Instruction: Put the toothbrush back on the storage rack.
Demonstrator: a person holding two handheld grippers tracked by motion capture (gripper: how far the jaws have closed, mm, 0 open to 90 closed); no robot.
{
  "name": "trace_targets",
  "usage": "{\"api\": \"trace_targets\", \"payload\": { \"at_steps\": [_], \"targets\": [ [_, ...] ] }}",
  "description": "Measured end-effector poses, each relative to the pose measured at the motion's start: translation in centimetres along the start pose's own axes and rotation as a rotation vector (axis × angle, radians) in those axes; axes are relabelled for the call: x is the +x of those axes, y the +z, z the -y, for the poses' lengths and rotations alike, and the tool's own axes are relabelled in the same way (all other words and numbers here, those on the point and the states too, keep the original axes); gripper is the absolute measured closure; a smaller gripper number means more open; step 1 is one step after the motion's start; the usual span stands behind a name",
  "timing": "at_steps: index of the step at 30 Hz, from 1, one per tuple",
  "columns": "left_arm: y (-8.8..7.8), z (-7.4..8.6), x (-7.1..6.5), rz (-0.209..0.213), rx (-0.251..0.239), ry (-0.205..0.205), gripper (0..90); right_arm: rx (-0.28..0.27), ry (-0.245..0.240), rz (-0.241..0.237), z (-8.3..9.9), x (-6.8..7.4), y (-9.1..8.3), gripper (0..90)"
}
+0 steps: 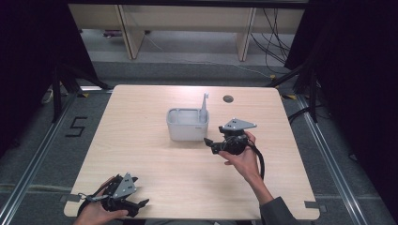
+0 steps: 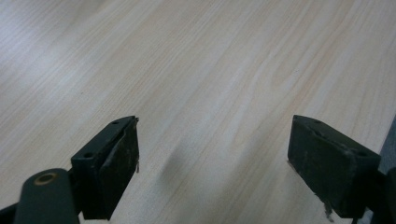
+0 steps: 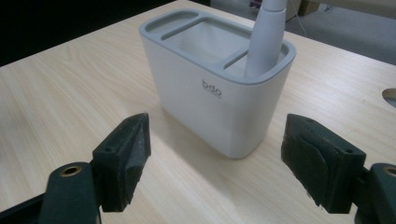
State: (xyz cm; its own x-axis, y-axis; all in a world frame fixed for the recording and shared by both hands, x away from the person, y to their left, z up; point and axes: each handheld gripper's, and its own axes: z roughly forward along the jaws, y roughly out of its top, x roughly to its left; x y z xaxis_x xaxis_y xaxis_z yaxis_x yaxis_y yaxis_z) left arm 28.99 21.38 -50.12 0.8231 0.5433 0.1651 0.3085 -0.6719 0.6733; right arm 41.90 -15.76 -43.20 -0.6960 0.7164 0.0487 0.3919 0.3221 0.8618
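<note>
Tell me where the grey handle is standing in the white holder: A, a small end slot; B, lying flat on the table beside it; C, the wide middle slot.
A: the grey handle stands upright in a small end slot of the white holder, leaving the wide middle slot bare.

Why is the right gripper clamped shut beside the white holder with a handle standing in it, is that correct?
Not quite. The right gripper is open, its jaws spread wide apart, as the right gripper view shows. The rest holds: it sits beside the white holder, and a handle stands in one end compartment.
</note>
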Motion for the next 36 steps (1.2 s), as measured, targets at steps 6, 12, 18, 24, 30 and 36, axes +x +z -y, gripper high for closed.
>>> {"api": "trace_targets", "payload": {
  "at_steps": [6, 12, 18, 24, 30, 36],
  "targets": [
    [0.0, 0.0, 0.0, 0.0, 0.0, 0.0, 16.3, 0.002, -0.009, -0.012, 0.7, 0.6, -0.3, 24.6],
    [0.0, 0.0, 0.0, 0.0, 0.002, -0.001, 16.3, 0.02, -0.017, -0.023, 1.6, 1.1, -0.7, 24.5],
    [0.0, 0.0, 0.0, -0.001, 0.001, 0.001, 16.2, 0.021, -0.033, -0.035, 2.5, 1.3, -0.8, 24.1],
    [0.0, 0.0, 0.0, -0.002, -0.001, -0.001, 16.3, 0.033, -0.02, -0.044, 3.2, 1.9, -1.1, 24.0],
    [0.0, 0.0, 0.0, -0.002, -0.004, -0.002, 16.3, 0.037, -0.024, -0.054, 3.9, 2.1, -1.6, 23.9],
    [0.0, 0.0, 0.0, -0.003, -0.003, -0.003, 16.3, 0.055, -0.03, -0.063, 4.8, 2.3, -2.0, 24.0]
  ]
}}
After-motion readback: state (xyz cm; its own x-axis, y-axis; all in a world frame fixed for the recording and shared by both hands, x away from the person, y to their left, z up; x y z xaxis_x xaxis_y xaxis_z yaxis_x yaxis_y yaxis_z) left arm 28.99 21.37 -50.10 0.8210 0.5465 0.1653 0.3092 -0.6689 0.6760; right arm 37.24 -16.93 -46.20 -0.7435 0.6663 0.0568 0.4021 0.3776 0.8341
